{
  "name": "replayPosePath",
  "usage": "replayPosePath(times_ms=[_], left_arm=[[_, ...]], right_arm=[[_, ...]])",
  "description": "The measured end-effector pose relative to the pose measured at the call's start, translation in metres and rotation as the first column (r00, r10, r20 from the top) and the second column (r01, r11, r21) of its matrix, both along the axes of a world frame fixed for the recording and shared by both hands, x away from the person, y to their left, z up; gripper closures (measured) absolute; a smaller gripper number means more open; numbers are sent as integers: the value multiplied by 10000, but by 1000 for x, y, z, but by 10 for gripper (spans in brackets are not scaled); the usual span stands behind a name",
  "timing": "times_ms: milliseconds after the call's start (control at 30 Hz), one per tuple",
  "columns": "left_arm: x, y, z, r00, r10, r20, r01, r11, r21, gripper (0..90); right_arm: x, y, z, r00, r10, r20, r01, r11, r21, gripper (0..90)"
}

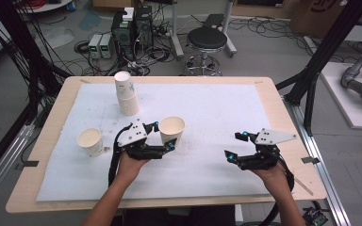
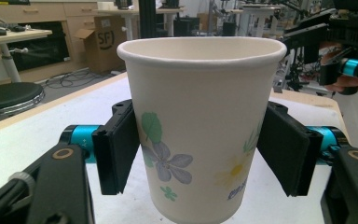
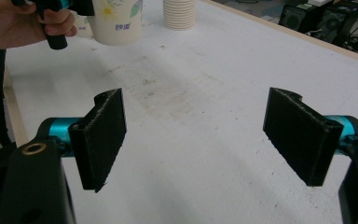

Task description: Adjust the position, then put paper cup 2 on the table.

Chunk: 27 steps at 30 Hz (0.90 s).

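Here, the only writing that can be read is "SF" on a brown cardboard box (image 2: 103, 43) in the background of the left gripper view; small blue print low on the held cup's side is too blurred to read.

Cups: one paper cup (image 1: 171, 129) held upright near the middle of the surface (image 1: 283, 113), one single cup (image 1: 90, 141) standing upright to the left of it, and a stack of upturned cups (image 1: 127, 93) toward the far side, its number impossible to count. The single cup and the stack stand well apart from each other and from the held cup.

The left hand-held gripper (image 1: 163, 136) has its jaws closed against both sides of the held cup. In the left gripper view that cup (image 2: 200, 126) sits between the two black pads, printed with a purple flower, green leaves and a yellow flower.

The right hand-held gripper (image 1: 235, 146) is over the right part of the surface, well apart from every cup, jaws spread wide with nothing between them. In the right gripper view, the white padded sheet (image 3: 205, 98) lies below the jaws, with a faint dirty patch on it.

A black round stool (image 1: 207, 40) stands on the floor beyond the surface.
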<state>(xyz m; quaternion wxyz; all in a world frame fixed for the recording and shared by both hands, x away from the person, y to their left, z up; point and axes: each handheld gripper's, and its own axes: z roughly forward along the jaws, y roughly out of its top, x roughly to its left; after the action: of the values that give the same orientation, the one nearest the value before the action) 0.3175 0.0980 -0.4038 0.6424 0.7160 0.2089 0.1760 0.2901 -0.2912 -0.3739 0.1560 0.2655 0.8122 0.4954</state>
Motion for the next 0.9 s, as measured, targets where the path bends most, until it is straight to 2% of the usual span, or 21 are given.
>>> replayPosePath(times_ms=[167,333,467,600,667,767,900], left_arm=[[7,0,-2,9996,285,-23,-286,9995,-122,314],[17,-4,-6,9986,454,-274,-464,9983,-346,307],[27,-13,-12,9971,574,-491,-590,9978,-314,305],[34,-28,-17,9973,453,-575,-473,9983,-348,304],[36,-35,-19,9974,389,-609,-408,9987,-295,304],[39,-49,-24,9979,373,-539,-373,9993,1,305],[43,-64,-31,9968,273,-752,-247,9991,349,305]], right_arm=[[0,-1,0,10000,-41,-1,41,10000,8,216],[-1,-2,-1,10000,-42,-11,42,10000,4,216],[-1,-4,-1,9999,-101,5,101,9999,23,216],[-2,-5,-1,9999,-121,52,121,9999,16,216],[-3,-6,-3,9999,-153,35,153,9999,13,216],[-3,-7,-5,9998,-186,-4,186,9998,34,216],[-3,-8,-5,9998,-202,31,202,9998,64,216]])
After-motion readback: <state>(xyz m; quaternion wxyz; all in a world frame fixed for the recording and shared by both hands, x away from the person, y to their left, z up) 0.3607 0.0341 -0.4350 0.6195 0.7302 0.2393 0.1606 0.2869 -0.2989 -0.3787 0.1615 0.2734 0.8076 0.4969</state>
